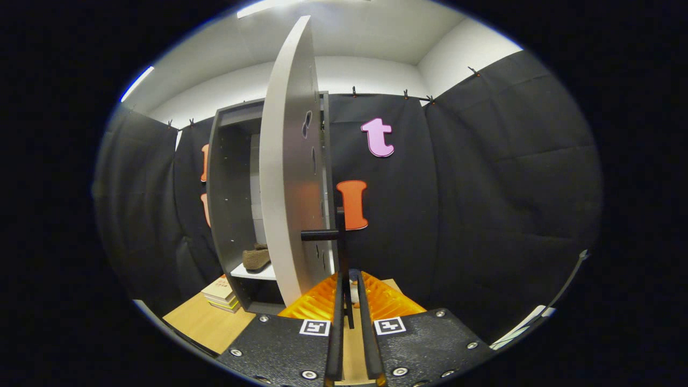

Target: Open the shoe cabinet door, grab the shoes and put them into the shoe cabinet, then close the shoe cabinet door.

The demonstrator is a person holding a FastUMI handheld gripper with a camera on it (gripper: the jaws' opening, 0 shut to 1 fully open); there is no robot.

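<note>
The grey shoe cabinet (226, 177) stands on a wooden tabletop with its door (287, 177) swung out wide, edge-on just ahead of me. A brown shoe (256, 258) rests on a white shelf (252, 273) inside the cabinet. A black bar handle (341, 231) sticks out from the door on a short post and runs down between my fingers. My gripper (349, 276) is shut on this handle, with both fingers pressed close against the bar.
A small stack of books (220, 293) lies on the wooden tabletop (204, 325) beside the cabinet's foot. Black cloth walls close in behind and to the right of the cabinet.
</note>
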